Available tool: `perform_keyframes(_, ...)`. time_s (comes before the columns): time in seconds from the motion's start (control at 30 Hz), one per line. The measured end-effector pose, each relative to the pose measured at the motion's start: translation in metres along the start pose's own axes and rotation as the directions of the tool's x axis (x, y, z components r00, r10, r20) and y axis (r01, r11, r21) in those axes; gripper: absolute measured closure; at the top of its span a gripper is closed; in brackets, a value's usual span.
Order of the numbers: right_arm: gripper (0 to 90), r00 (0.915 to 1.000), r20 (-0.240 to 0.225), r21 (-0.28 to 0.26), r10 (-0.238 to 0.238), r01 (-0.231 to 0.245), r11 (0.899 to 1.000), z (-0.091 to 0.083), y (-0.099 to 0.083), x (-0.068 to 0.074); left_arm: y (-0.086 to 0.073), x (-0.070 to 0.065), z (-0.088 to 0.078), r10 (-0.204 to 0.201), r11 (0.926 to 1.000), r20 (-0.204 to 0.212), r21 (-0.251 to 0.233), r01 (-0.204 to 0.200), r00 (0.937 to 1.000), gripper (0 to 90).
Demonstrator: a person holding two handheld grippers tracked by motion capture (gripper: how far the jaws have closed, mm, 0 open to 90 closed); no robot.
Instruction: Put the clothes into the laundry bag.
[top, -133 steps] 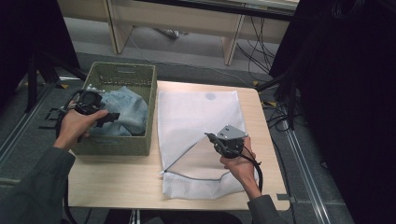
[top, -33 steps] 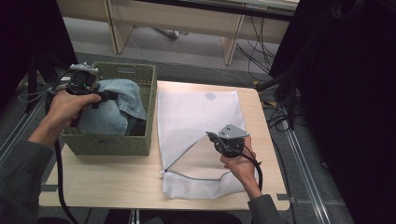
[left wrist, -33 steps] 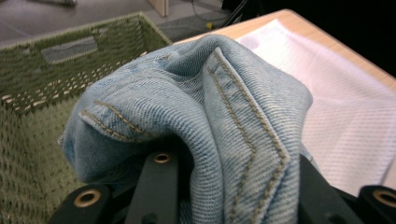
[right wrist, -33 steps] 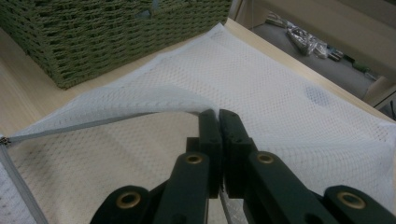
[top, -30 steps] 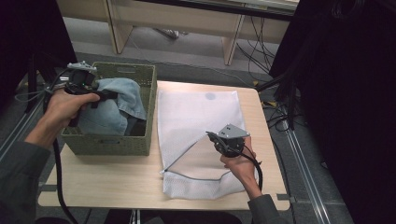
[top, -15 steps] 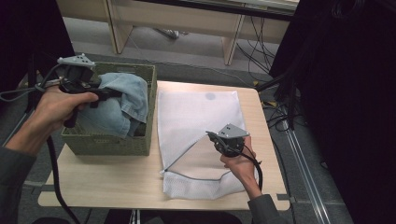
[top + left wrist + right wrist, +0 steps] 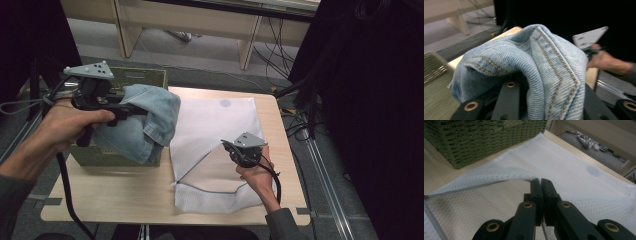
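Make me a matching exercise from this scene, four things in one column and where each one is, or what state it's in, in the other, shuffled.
Things:
1. jeans
2. mesh bag
3. basket
4. right gripper

Places or states:
A. lying flat on the table, its top layer lifted at the opening
B. standing at the table's left side
C. shut on the edge of the bag's opening
D. held up by the left gripper, partly above the basket

Pairs: 1-D, 2-A, 3-B, 4-C

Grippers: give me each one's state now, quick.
Left gripper: shut on the jeans, lifted over the basket.
Right gripper: shut on the mesh bag, pinching the edge of its opening.
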State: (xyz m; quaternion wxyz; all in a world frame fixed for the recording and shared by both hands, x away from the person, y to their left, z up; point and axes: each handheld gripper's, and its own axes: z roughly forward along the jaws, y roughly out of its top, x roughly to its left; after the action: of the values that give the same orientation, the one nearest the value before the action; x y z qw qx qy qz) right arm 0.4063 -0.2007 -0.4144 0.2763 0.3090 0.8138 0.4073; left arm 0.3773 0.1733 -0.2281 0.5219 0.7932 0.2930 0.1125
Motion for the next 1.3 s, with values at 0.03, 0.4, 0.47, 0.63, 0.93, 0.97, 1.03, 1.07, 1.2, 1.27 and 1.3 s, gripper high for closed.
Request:
perform_keyframes(0.03, 89.5, 0.9999, -0.004, 0.008, 0.015, -0.015, 1.0, 0.0, 0.0, 0.001, 0.002, -0.004, -0.001, 0.004, 1.0, 0.013, 0.005, -0.004, 0.9999, 70.9)
perform_keyframes(0.4, 89.5, 1.0, -0.007, -0.007, -0.003, 0.003, 1.0, 0.0, -0.002, -0.008, 0.017, -0.046, -0.005, 0.028, 0.9994, 0.196, -0.025, -0.023, 0.9803, 70.8)
perform_keyframes(0.47, 89.5, 0.9993, -0.003, -0.013, 0.038, -0.038, 0.999, 0.0, -0.002, -0.006, 0.017, -0.049, -0.002, 0.035, 0.9991, 0.205, -0.029, -0.029, 0.9781, 70.8)
perform_keyframes(0.63, 89.5, 0.9996, -0.016, 0.001, 0.021, -0.021, 1.0, -0.001, -0.002, -0.009, 0.009, -0.055, 0.011, 0.007, 0.9997, 0.26, -0.023, -0.001, 0.9657, 70.8)
perform_keyframes(0.93, 89.5, 0.9991, -0.003, -0.011, 0.042, -0.042, 0.999, 0.0, -0.003, -0.01, 0.01, -0.067, 0.018, 0.014, 0.9996, 0.309, -0.028, -0.005, 0.9511, 70.9)
perform_keyframes(0.97, 89.5, 0.9996, 0.002, -0.015, 0.026, -0.026, 1.0, -0.001, -0.003, -0.011, 0.009, -0.067, 0.02, 0.016, 0.9997, 0.316, -0.023, -0.01, 0.9487, 70.9)
perform_keyframes(1.03, 89.5, 0.9994, -0.009, -0.008, 0.033, -0.033, 0.999, -0.001, -0.003, -0.012, 0.005, -0.067, 0.023, 0.016, 0.9998, 0.31, -0.017, -0.011, 0.9505, 70.9)
perform_keyframes(1.07, 89.5, 0.9991, -0.009, -0.018, 0.042, -0.042, 0.999, 0.0, -0.004, -0.011, 0.004, -0.067, 0.026, 0.014, 0.9999, 0.312, -0.014, -0.01, 0.9499, 70.9)
perform_keyframes(1.2, 89.5, 0.9993, -0.002, -0.021, 0.037, -0.037, 0.999, 0.0, -0.004, -0.011, -0.002, -0.065, 0.034, 0.011, 0.9999, 0.305, -0.005, -0.01, 0.9523, 70.8)
perform_keyframes(1.27, 89.5, 0.9991, -0.011, -0.009, 0.04, -0.04, 0.999, 0.0, -0.003, -0.01, -0.005, -0.063, 0.04, 0.009, 0.9999, 0.306, 0.005, -0.011, 0.9519, 70.7)
perform_keyframes(1.3, 89.5, 0.9995, -0.02, -0.001, 0.026, -0.026, 1.0, 0.0, -0.003, -0.011, -0.007, -0.063, 0.043, 0.01, 0.9999, 0.302, 0.008, -0.013, 0.9533, 70.6)
